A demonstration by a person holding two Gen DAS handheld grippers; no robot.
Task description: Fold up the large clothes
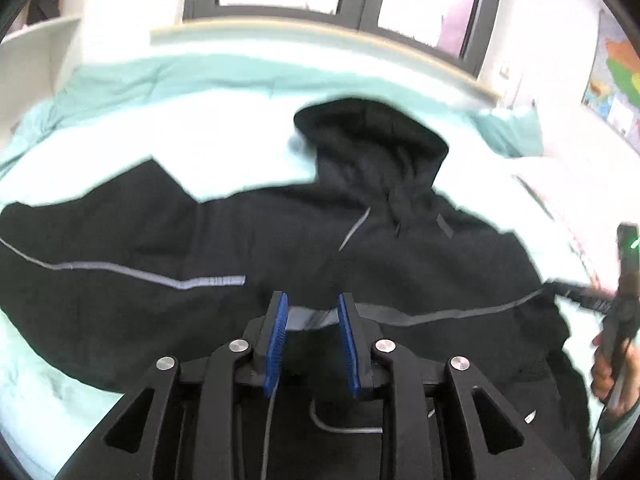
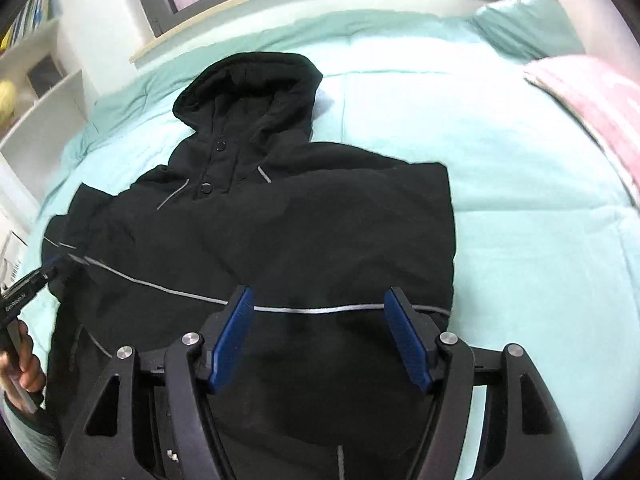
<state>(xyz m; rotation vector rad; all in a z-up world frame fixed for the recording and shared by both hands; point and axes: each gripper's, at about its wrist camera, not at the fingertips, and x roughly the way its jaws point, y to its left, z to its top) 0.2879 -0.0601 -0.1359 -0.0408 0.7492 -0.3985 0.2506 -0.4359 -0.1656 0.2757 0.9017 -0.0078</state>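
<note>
Where the black hooded jacket (image 2: 280, 232) lies front-up on the mint-green bedspread (image 2: 520, 184), its hood (image 2: 248, 88) points toward the bed's far edge under the window, and two snap buttons sit on the placket below it. A thin grey reflective stripe (image 2: 312, 310) crosses the chest; the sleeve on the pink-blanket side is folded in over the body, giving a straight edge there. Left gripper (image 1: 312, 320): blue pads slightly apart, nothing pinched, hanging over the stripe. Right gripper (image 2: 320, 336): pads spread wide, empty, above the lower chest. Hem hidden behind both gripper bodies. Left wrist view is blurred; the other sleeve (image 1: 80, 240) runs off that frame's edge. Pink blanket (image 2: 592, 108) and mint pillow (image 2: 528, 20) sit near the bed's far corner. White shelf unit (image 2: 44, 92) beside the bed; its contents too smeared to name.
</note>
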